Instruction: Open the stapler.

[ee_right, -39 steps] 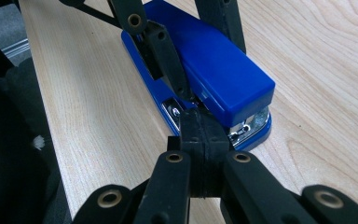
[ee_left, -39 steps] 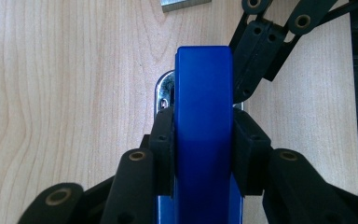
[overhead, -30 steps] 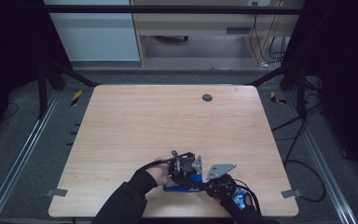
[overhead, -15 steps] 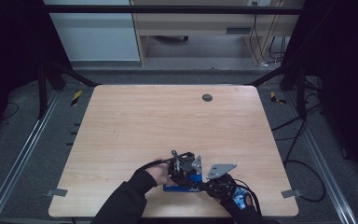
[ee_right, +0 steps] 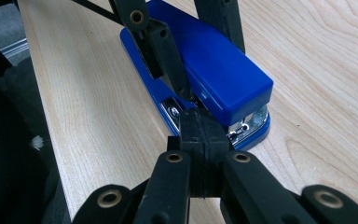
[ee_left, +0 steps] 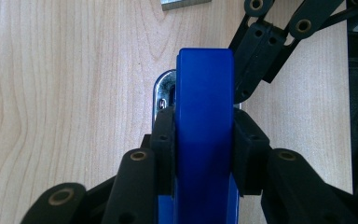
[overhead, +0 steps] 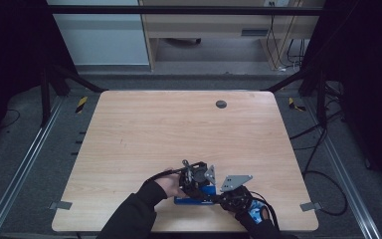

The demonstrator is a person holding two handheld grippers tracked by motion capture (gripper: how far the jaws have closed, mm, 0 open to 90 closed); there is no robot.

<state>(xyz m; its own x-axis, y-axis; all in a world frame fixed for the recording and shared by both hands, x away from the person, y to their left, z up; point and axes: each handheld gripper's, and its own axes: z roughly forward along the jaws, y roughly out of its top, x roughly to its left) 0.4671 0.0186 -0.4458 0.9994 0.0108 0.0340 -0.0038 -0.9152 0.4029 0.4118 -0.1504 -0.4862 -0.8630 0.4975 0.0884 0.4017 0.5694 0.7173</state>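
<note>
Nothing has shifted since the earlier frames: both hands and the blue stapler (overhead: 195, 197) sit where they were. Your left gripper (ee_left: 204, 140) clamps the stapler body from both sides, pads pressed on its blue flanks. Your right gripper (ee_right: 200, 140) has its jaws fully closed with nothing between them, tips right at the stapler's front end beside the chrome staple mouth (ee_right: 173, 112). Stapler lies flat on the table (overhead: 179, 129), under your left gripper and just ahead of your right one. Step in hand looks like bracing the stapler while the closed right tips work at its nose; next move probably calls for a steady left clamp and a small push or pry by the right tips. Table's near edge is close behind both tools; plenty of bare wood ahead and to either side.
</note>
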